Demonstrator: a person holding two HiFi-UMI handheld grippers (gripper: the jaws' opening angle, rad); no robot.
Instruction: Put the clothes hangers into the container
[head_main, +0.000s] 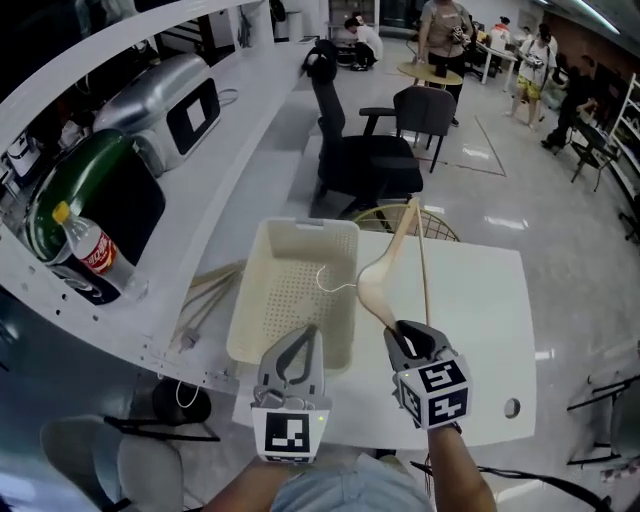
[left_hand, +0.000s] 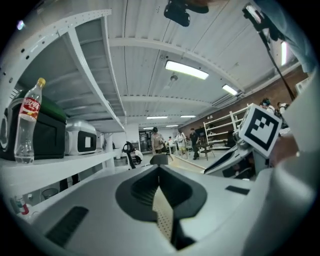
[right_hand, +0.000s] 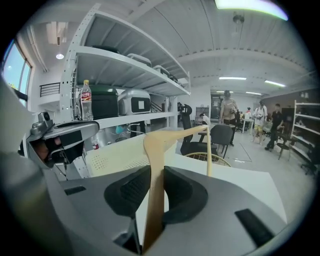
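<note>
One wooden hanger (head_main: 385, 275) is clenched by its arm end in the fingers of the right gripper (head_main: 408, 335), its hook over the basket (head_main: 250, 300), ready to drop in. The left gripper (head_main: 305, 335) is closed and empty.

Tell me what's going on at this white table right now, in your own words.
A person holds a tool in each hand over a white table. The right tool is clamped on one arm of a wooden hanger and holds it up beside the cream basket, with the hanger's wire hook over the basket's inside. The left tool is shut with nothing in it, above the basket's near rim. No hanger shows inside the basket yet.
</note>
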